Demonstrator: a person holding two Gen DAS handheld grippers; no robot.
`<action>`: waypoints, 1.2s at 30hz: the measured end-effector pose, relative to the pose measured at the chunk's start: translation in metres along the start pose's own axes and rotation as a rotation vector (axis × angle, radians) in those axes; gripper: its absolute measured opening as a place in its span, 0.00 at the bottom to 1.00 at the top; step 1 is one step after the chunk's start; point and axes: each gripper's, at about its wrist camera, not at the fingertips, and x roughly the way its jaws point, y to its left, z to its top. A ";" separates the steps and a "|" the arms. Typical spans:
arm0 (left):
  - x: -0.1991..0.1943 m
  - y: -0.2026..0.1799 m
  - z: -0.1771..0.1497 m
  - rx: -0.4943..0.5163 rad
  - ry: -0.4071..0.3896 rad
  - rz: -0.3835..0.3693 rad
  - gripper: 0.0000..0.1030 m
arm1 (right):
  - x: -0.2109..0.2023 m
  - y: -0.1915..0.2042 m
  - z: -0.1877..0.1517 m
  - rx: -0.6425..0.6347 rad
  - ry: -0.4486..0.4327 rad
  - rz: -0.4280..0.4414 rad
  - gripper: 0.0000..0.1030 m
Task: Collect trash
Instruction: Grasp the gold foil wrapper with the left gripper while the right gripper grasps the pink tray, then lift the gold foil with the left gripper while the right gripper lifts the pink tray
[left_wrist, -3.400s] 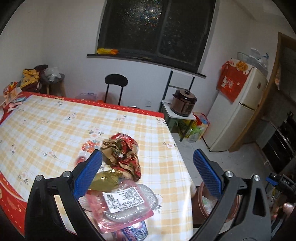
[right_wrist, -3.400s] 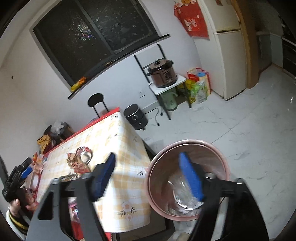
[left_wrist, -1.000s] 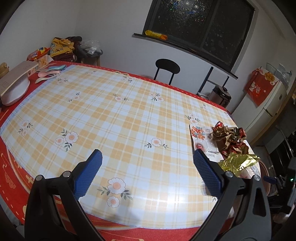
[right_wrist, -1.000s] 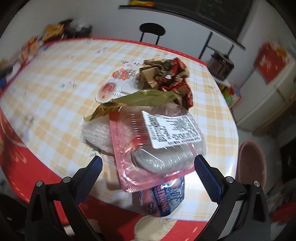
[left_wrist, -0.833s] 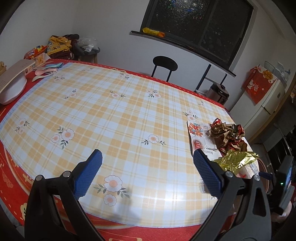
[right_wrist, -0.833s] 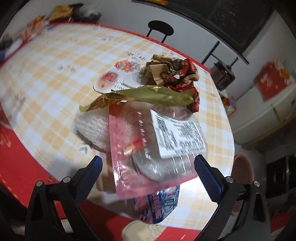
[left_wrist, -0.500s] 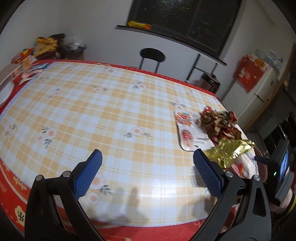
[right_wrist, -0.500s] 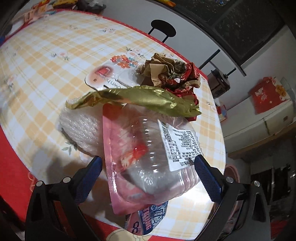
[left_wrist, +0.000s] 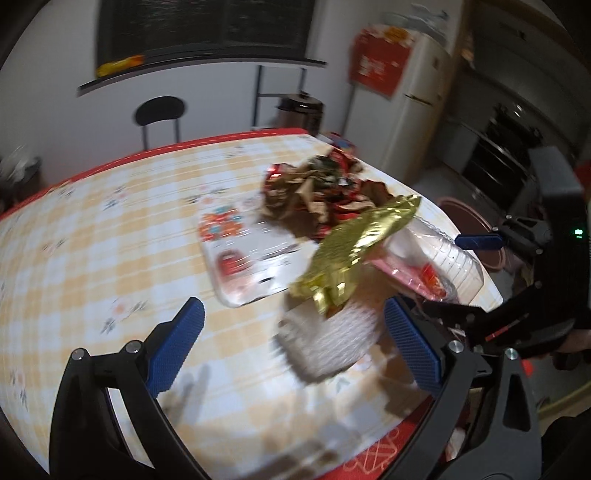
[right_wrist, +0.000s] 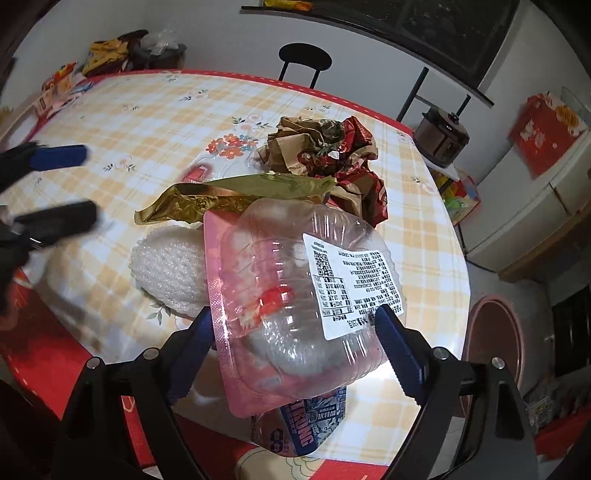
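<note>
Trash: 1 clear clamshell (right_wrist: 295, 295), 1 gold wrapper (right_wrist: 236, 195), 1 foam net (right_wrist: 170, 273).

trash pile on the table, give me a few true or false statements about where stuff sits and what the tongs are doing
1. The clear plastic container sits between the open fingers of the right tongs. True.
2. The gold wrapper lies under the white foam net. False: it lies on top.
3. The left tongs are shut on the gold wrapper. False: they are open and hold nothing.
4. The pink bin stands on the floor beside the table. True.
</note>
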 end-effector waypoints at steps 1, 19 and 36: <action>0.007 -0.003 0.004 0.012 0.007 -0.009 0.89 | 0.000 -0.001 0.000 0.004 0.000 0.003 0.83; 0.066 -0.020 0.028 0.160 0.121 -0.077 0.22 | -0.003 -0.015 -0.007 0.060 -0.008 0.044 0.83; -0.017 0.016 0.030 -0.043 -0.072 -0.070 0.14 | -0.028 -0.046 -0.007 0.234 -0.077 0.152 0.68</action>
